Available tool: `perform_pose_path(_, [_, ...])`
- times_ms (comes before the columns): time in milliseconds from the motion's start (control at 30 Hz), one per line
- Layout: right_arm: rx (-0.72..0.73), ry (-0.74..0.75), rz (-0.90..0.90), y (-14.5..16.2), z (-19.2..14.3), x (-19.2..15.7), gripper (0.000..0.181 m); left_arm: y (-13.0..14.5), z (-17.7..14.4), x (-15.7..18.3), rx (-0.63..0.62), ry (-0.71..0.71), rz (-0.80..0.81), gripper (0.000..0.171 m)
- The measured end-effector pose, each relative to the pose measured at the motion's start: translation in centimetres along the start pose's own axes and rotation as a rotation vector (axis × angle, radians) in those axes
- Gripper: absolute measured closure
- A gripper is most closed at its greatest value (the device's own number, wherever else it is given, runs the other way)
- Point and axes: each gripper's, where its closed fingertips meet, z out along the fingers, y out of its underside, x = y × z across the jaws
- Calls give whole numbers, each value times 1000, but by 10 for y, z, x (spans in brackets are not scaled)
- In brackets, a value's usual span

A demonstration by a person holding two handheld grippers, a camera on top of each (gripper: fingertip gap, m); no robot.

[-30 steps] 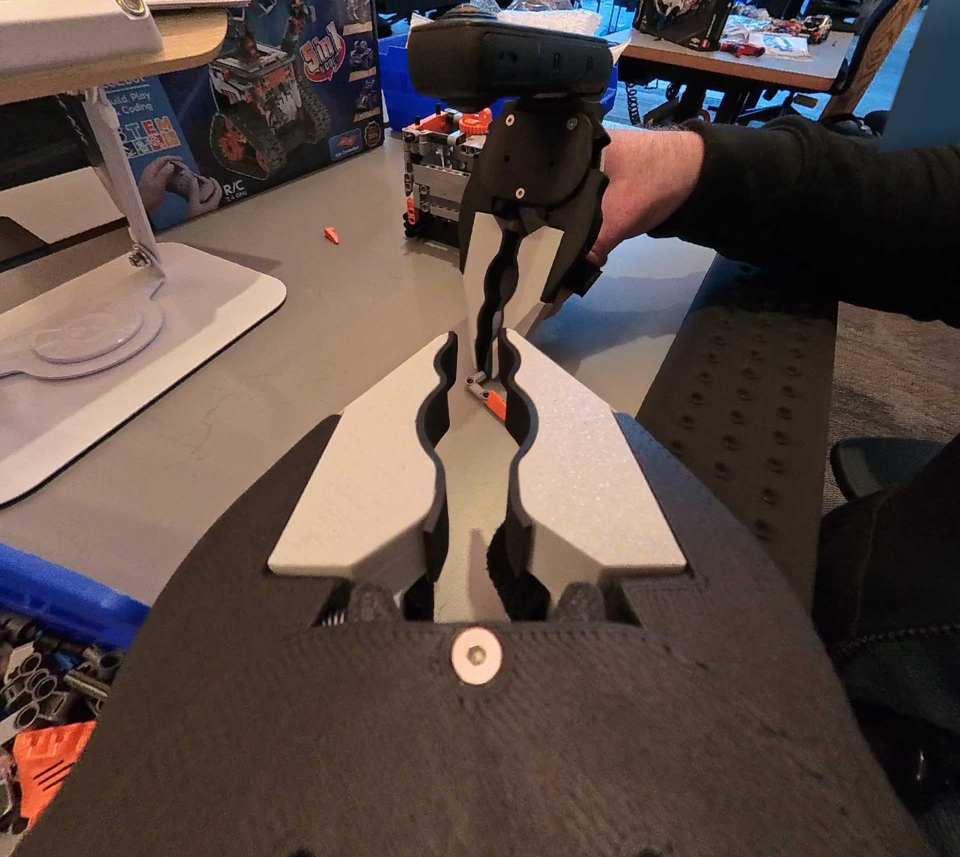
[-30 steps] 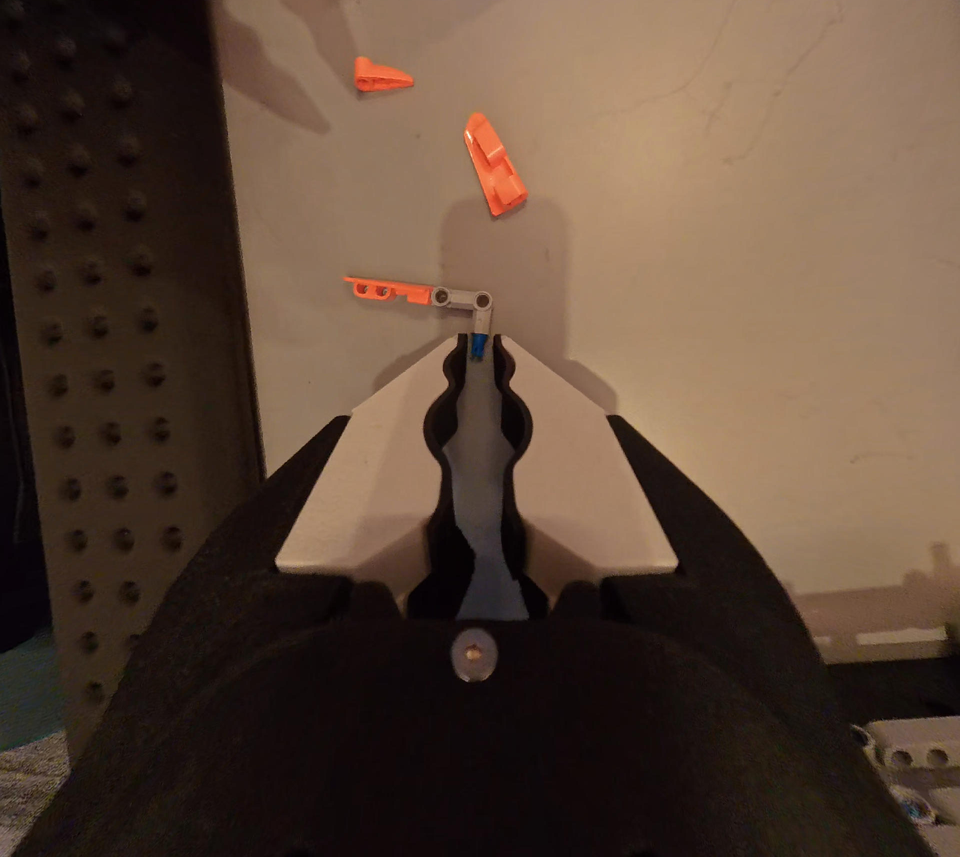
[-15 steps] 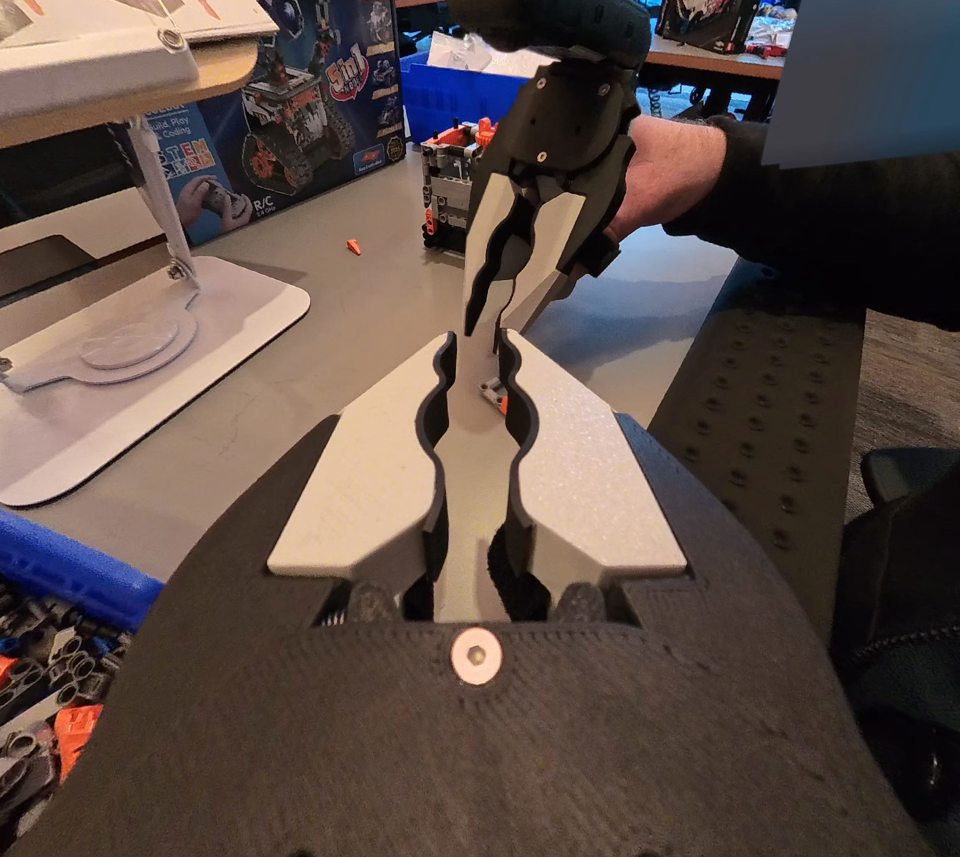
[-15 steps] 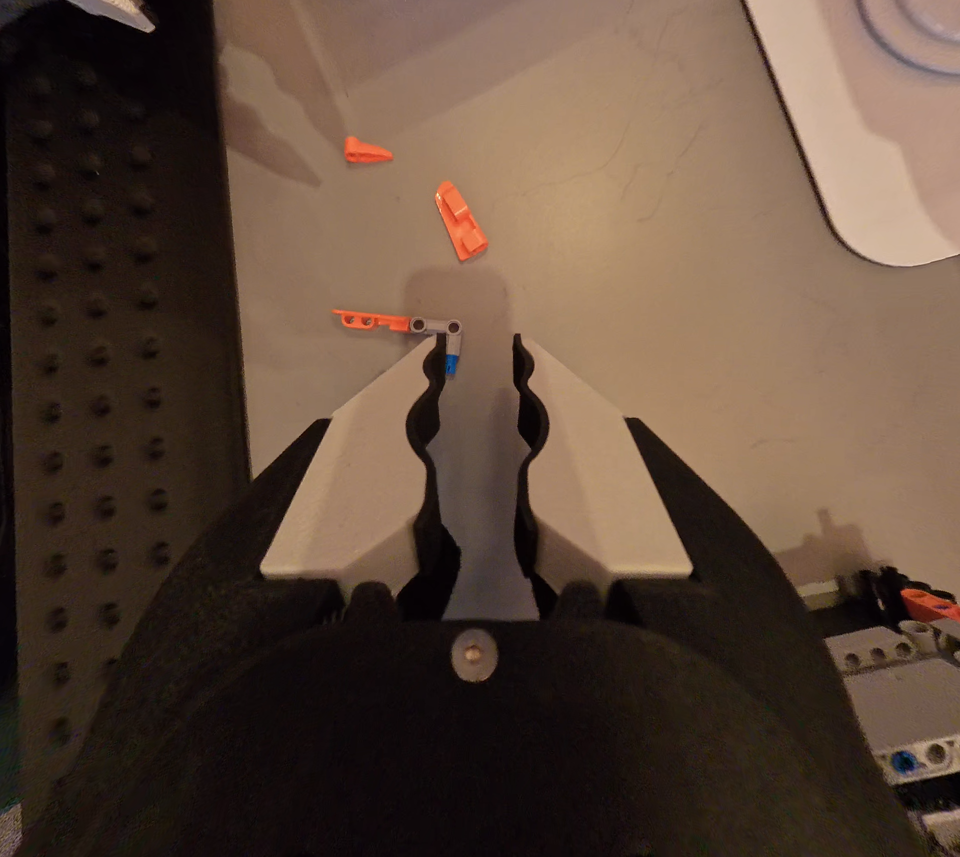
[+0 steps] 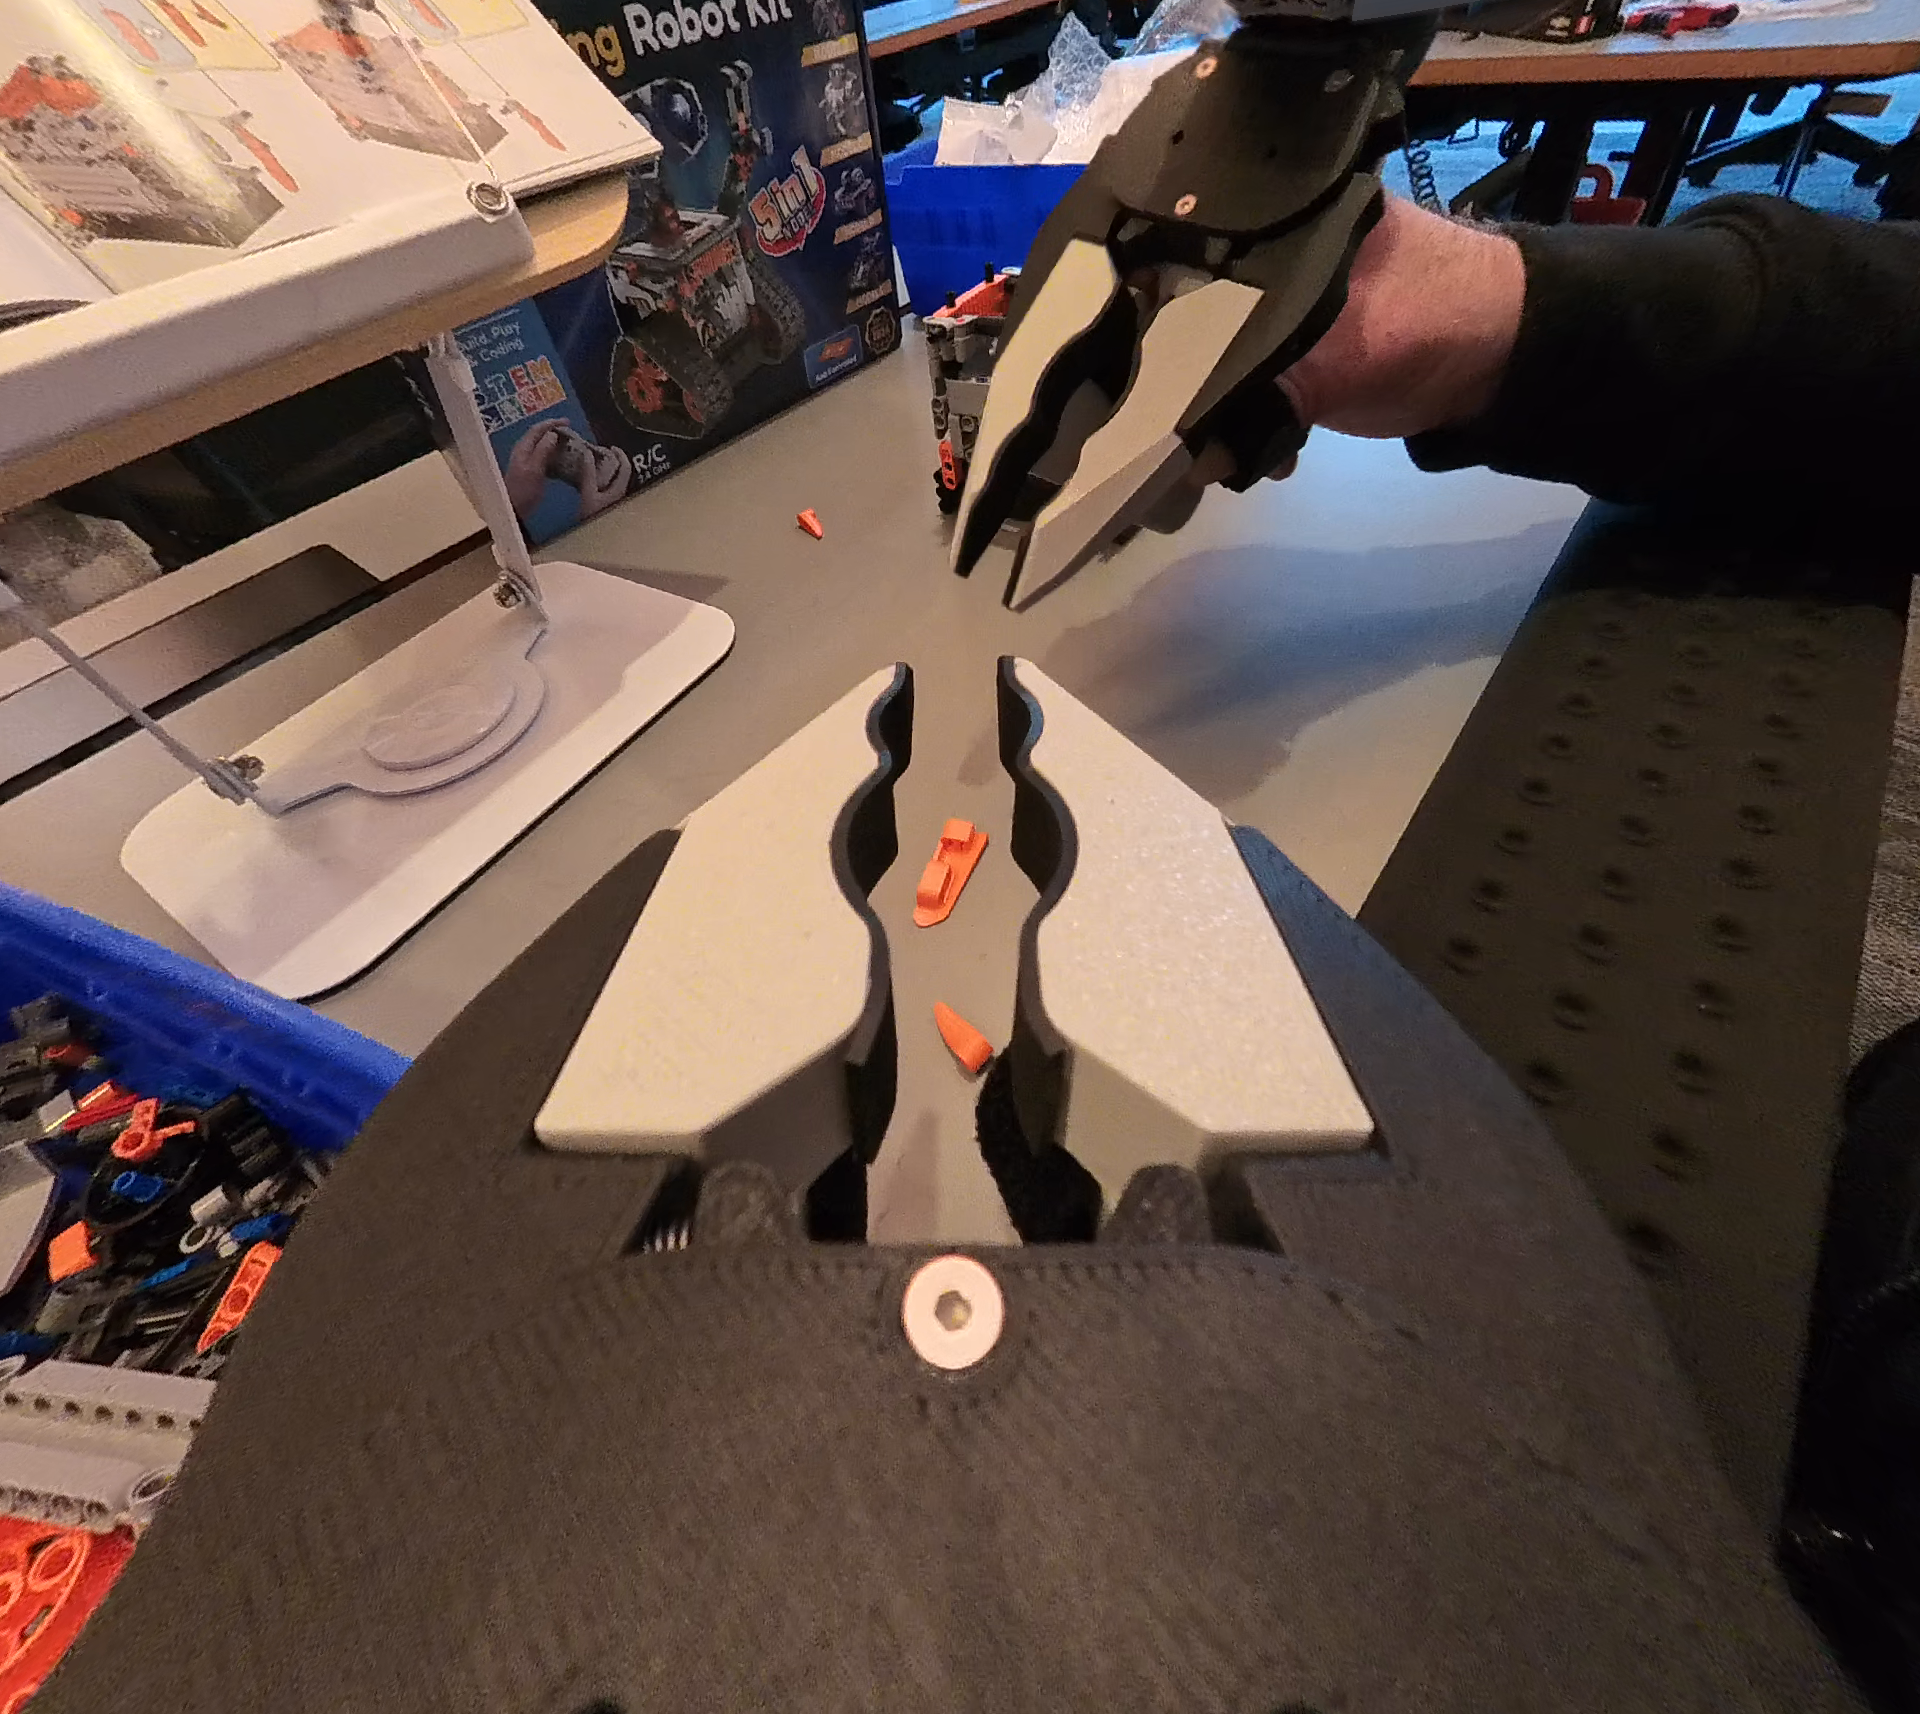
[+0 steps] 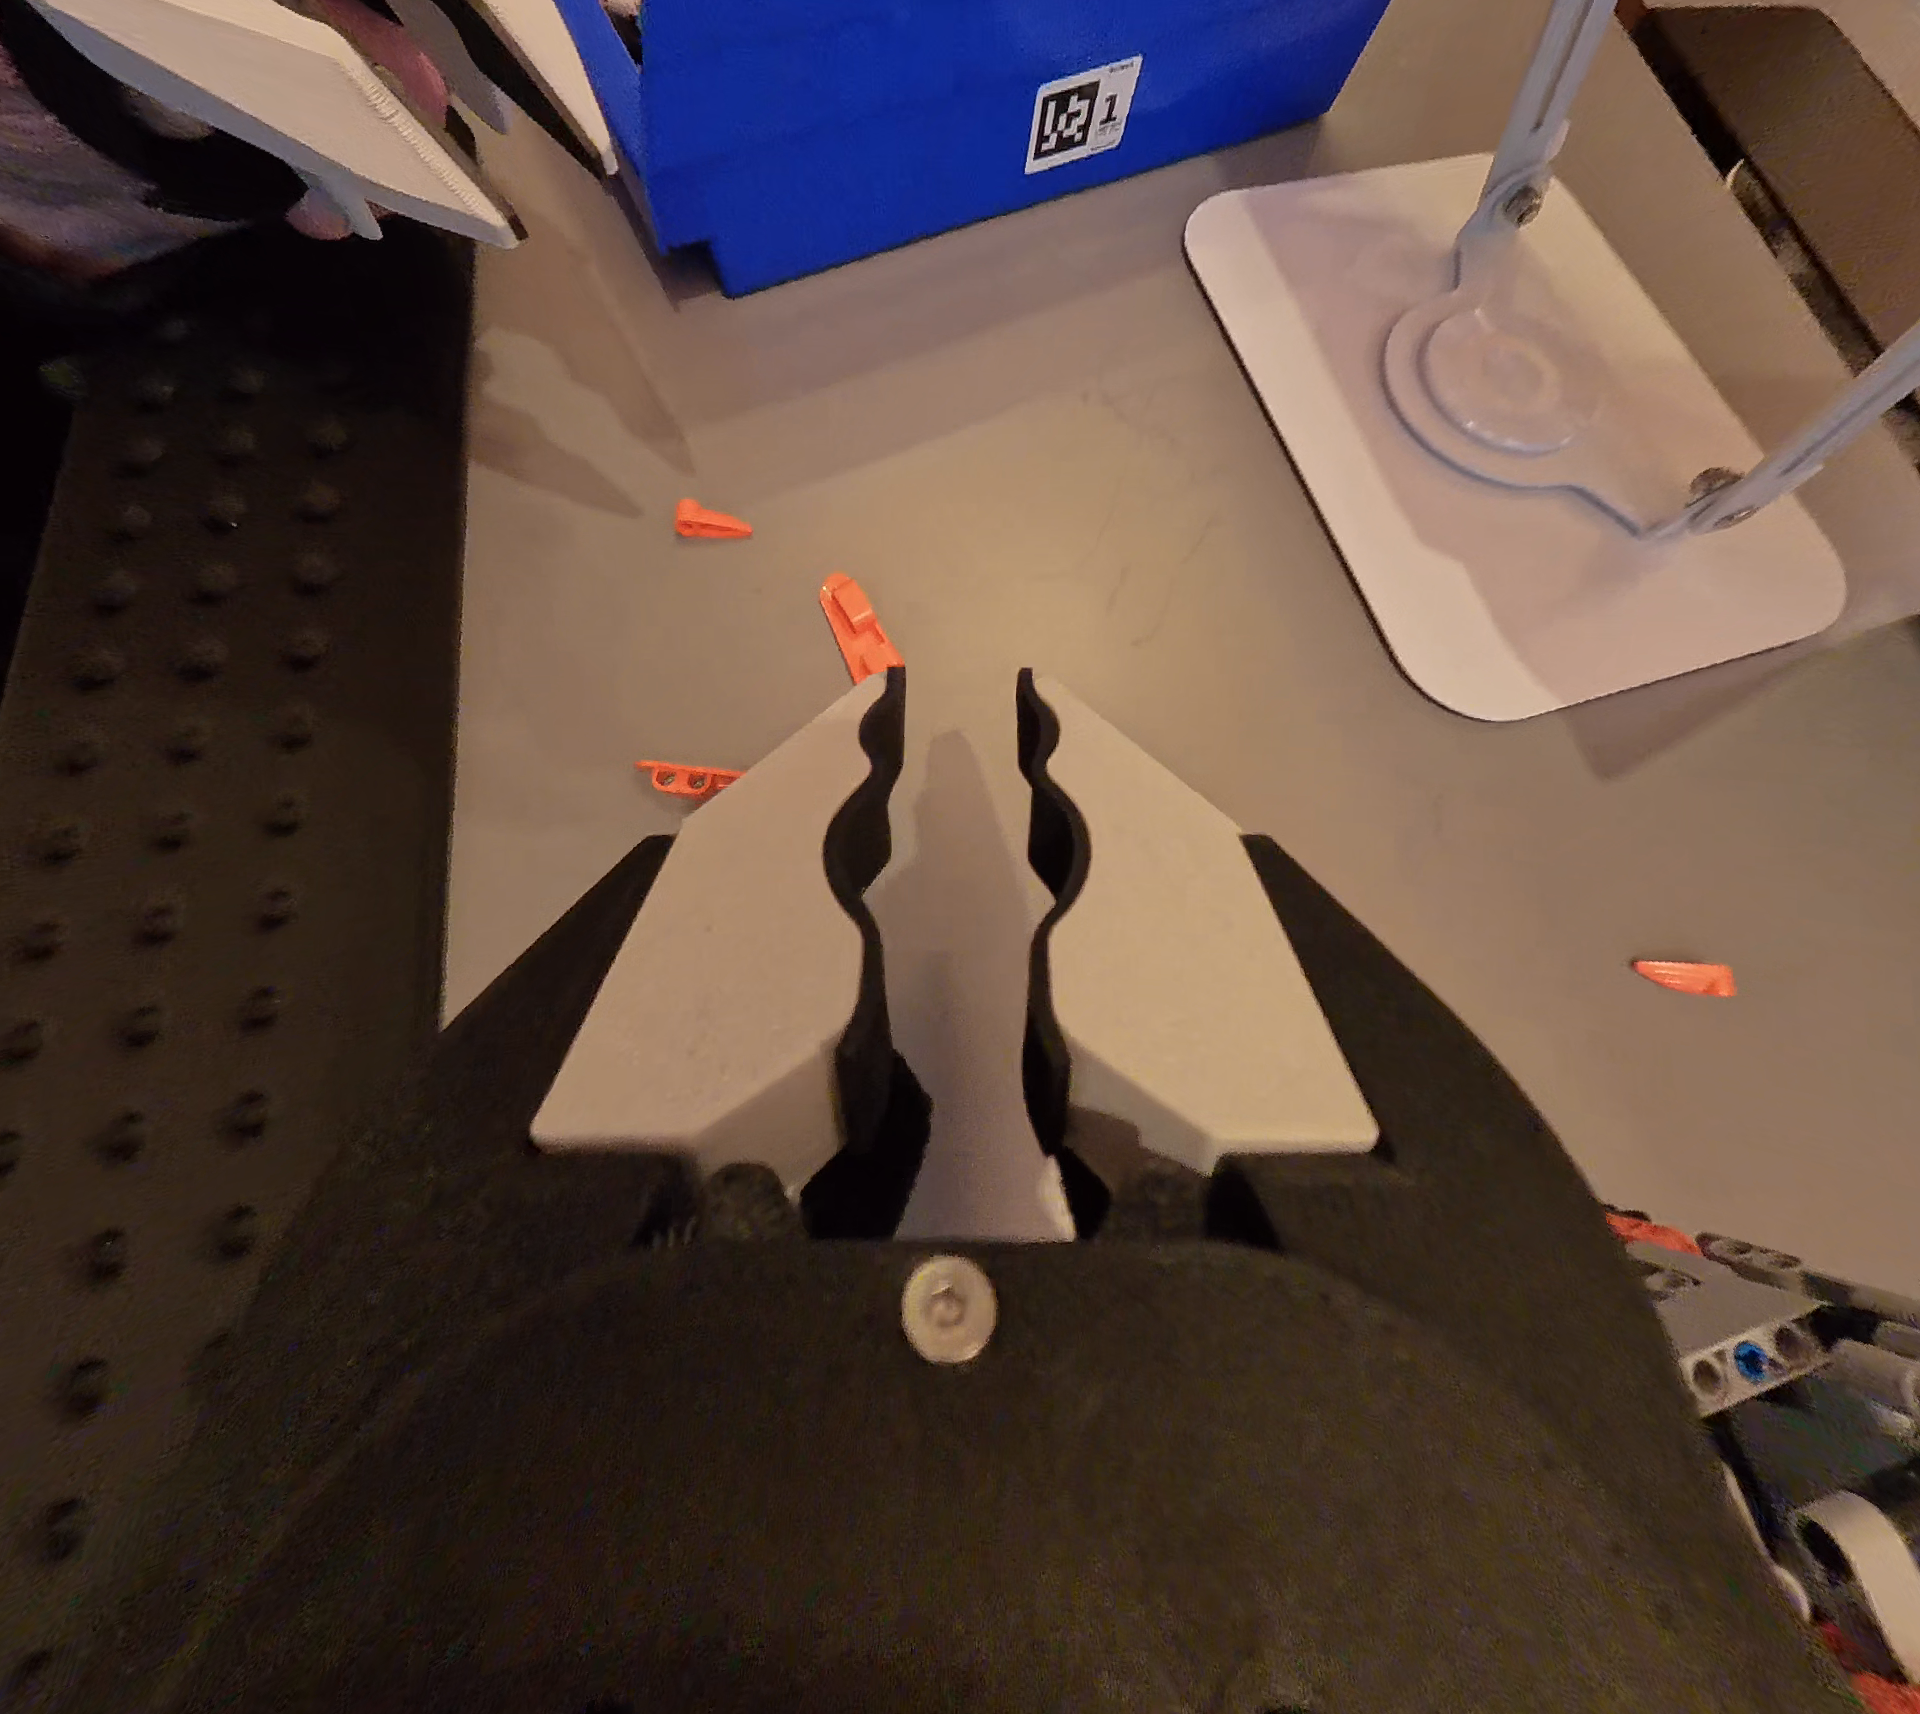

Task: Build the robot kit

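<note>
My left gripper [image 5: 953, 672] is open and empty, held above the grey table [image 5: 852, 615]. Through its gap I see a flat orange piece [image 5: 951, 869] and a small orange wedge [image 5: 964, 1036] lying on the table. My right gripper [image 6: 958, 682] is open and empty, also above the table. It also shows in the left wrist view [image 5: 997, 578], held by a hand and tilted down. By its left fingertip lie the flat orange piece [image 6: 857, 625] and an orange beam [image 6: 686, 776], half hidden by the finger. The left gripper also shows at the top left of the right wrist view [image 6: 312, 54].
A blue bin of parts [image 6: 935, 54] stands close by. A white book stand [image 6: 1507, 438] holds an open instruction booklet [image 5: 239, 33]. A half-built model [image 5: 961, 376] and a kit box [image 5: 717, 210] stand behind. Further orange wedges [image 6: 1683, 978] [image 6: 712, 519] lie loose. A black studded mat [image 6: 208, 729] borders the table. The grippers' ends are close to 10 cm from one another. About 8 cm separates my right fingertips from the flat orange piece [image 6: 857, 625]. It is also in sight in the left wrist view [image 5: 949, 864].
My right gripper let go of the blue pin on the grey-and-orange beam, opened, and rose away from the table. My left gripper drew back and up too.
</note>
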Motion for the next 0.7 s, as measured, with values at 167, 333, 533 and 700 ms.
perform_pose_path(167, [-4, 42, -27, 2, 1, 4, 162, -1, -2, -2, 9, -10, -11, 156])
perform_pose_path(333, [32, 37, -30, -1, -1, 4, 162, -3, -9, -3, 16, -37, 4, 156])
perform_pose_path(533, [37, 46, -33, 1, -2, 5, 162, -9, -20, -6, 8, -70, 27, 156])
perform_pose_path(700, [39, 48, -34, 4, -2, 5, 162, -26, -48, -13, -19, -139, 91, 155])
